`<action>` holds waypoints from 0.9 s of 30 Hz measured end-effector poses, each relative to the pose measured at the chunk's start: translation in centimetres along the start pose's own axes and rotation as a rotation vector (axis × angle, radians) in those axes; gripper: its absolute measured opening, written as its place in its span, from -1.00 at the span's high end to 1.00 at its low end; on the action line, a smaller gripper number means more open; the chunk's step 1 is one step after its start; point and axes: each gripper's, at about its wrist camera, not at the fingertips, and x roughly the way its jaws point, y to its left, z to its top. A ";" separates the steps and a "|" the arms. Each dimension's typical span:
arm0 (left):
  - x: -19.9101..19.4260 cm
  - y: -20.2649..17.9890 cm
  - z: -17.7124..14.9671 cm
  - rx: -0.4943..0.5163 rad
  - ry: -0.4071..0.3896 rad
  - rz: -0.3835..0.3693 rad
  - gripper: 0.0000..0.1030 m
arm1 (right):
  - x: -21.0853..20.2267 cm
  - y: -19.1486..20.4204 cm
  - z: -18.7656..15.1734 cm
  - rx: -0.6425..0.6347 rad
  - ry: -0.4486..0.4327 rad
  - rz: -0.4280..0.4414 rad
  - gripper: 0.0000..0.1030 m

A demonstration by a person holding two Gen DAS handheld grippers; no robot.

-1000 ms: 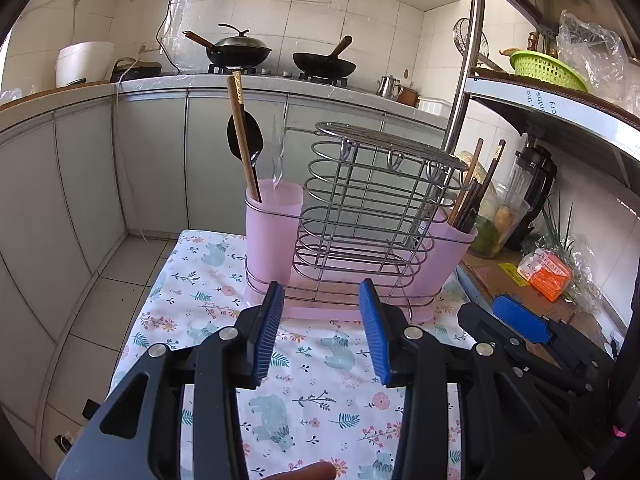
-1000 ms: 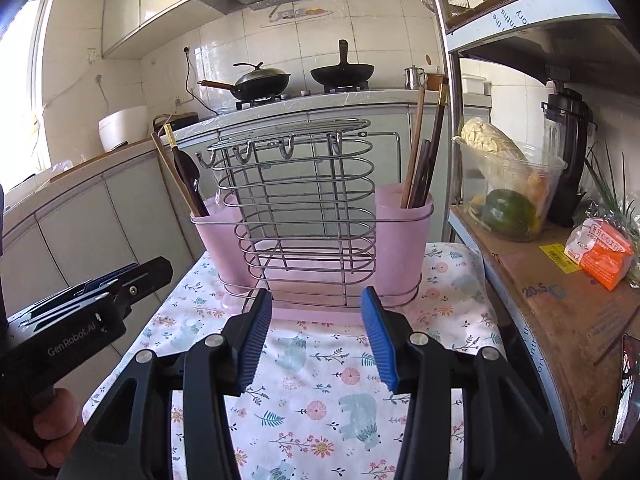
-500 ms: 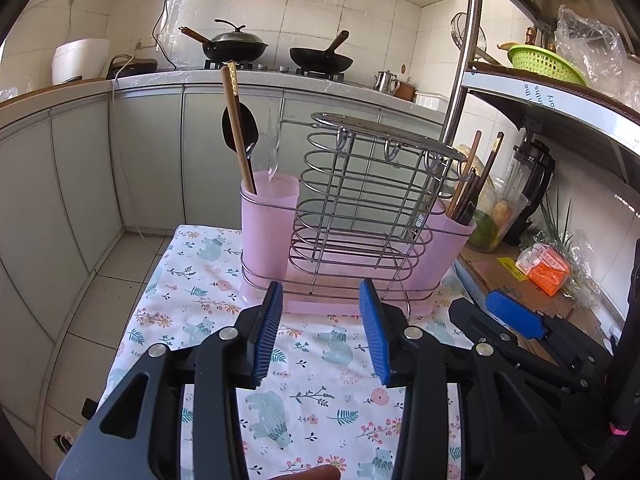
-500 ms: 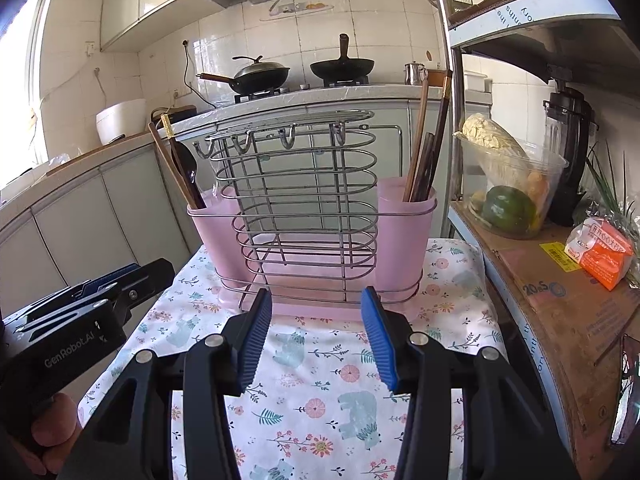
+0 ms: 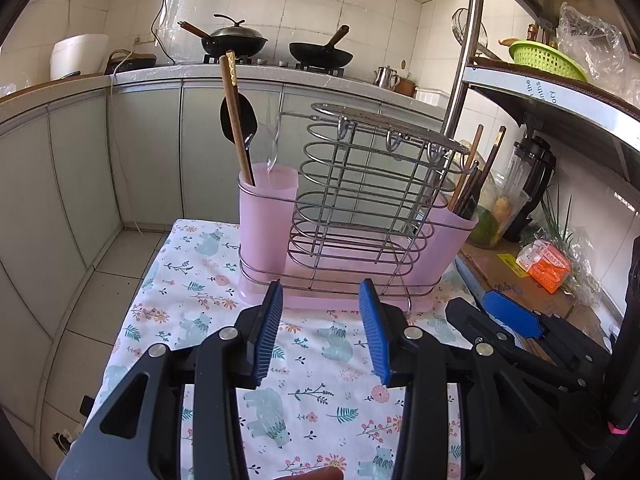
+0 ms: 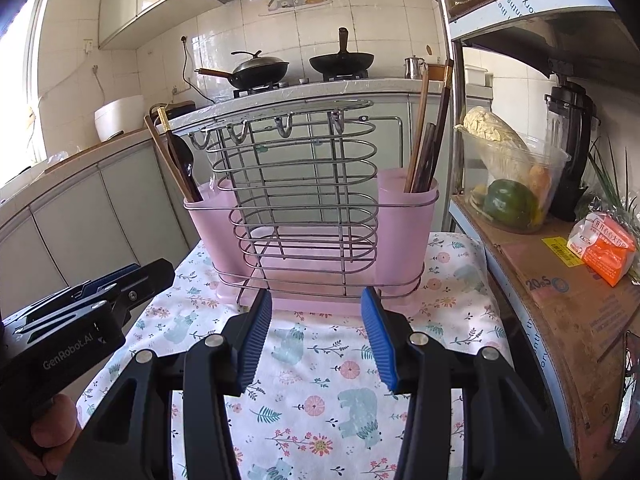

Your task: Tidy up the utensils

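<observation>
Left gripper: your left gripper (image 5: 320,300) sits low in the middle of the left wrist frame, its 2 blue ribbed pads (image 5: 267,334) spread apart with nothing between them.
Right gripper: your right gripper (image 6: 316,308) sits low in the middle of its own frame, pads parted the same way and empty; it also shows at the lower right of the left view.
Utensil holder: the pink plastic utensil holder with a steel wire rack (image 5: 352,216) stands at mid-frame on the floral tablecloth (image 5: 312,400), just beyond both sets of fingertips and clear of them.
Left cup: 2 brown wooden chopsticks (image 5: 236,120), a black spoon (image 5: 236,118) and a clear plastic spoon (image 5: 266,150) stand upright in the cup at the holder's left end.
Right cup: several dark and brown chopsticks (image 6: 430,132) lean in the cup at its right end.
Wire rack: its 4 hooks (image 6: 282,130) hang bare.
Background: 2 black woks (image 6: 340,62) rest on the stove at the upper middle.
</observation>
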 end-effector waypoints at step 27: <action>0.4 -0.1 -0.1 -0.001 0.013 -0.012 0.22 | 0.1 0.1 -0.1 -0.005 0.004 -0.005 0.11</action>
